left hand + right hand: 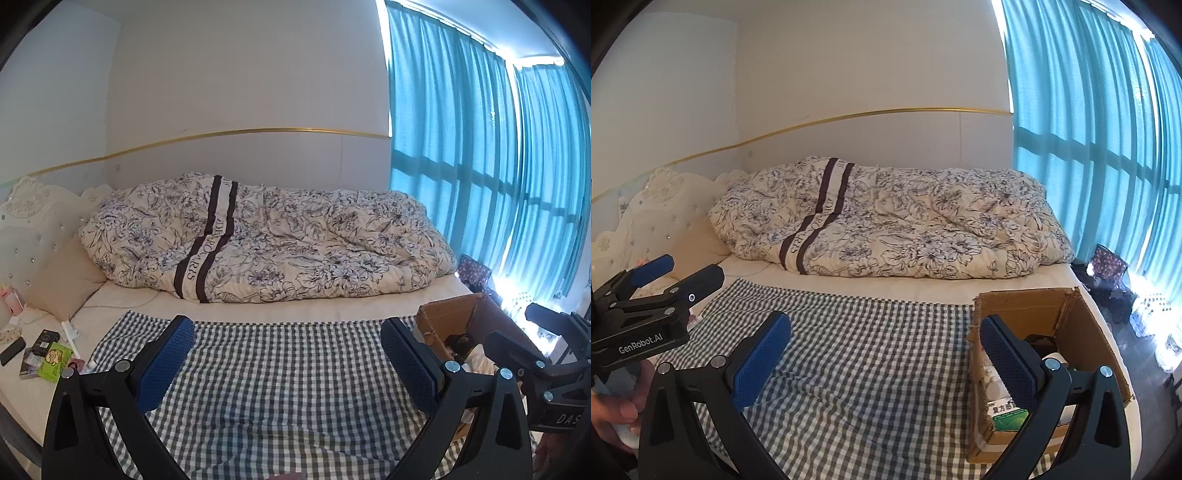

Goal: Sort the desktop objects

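My left gripper (288, 354) is open over a grey-and-white checked cloth (288, 387) spread on the bed, with nothing between its blue pads. My right gripper (884, 354) is also open and empty, its right finger (1008, 363) in front of a torn cardboard box (1049, 314). Inside the box lie a green-and-white medicine box (1006, 411) and a white item (1057, 358). Small items sit off the cloth's left edge: a green packet (55, 360), a black box (45, 339) and a black remote (13, 350). Each view shows the other gripper at its side.
A rumpled floral duvet (266, 240) fills the back of the bed, with a beige pillow (66, 280) and a white tufted headboard (33, 229) to the left. Teal curtains (480, 147) hang on the right. A hand (613, 410) holds the left gripper's handle.
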{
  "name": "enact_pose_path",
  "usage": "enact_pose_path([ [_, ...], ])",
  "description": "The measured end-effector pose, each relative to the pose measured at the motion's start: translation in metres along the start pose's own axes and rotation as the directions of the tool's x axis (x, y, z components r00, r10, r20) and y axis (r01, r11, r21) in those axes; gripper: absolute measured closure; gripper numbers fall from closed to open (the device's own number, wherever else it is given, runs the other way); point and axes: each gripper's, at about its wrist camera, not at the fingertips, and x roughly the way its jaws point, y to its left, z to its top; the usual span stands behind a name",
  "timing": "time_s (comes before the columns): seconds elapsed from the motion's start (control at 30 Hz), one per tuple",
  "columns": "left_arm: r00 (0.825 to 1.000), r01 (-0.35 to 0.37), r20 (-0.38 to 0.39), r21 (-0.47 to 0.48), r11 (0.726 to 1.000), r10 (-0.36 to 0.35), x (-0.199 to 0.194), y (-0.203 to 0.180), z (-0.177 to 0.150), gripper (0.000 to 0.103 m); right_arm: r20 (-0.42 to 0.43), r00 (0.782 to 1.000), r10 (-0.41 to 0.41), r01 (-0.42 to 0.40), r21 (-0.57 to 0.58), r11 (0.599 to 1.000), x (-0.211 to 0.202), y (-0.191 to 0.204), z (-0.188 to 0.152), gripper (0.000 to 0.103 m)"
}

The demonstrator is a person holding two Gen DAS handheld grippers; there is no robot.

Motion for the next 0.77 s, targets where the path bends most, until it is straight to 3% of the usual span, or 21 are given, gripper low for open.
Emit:
enact_pose_path([
  [0.77, 0.999, -0.026, -0.020, -0.022, 0.999, 0.026, 0.004, 0.007, -0.004, 0.000, -0.016, 1.000, 0.013, -0.013, -0.001, 1.000, 0.013, 0.009, -0.005, 0.000],
])
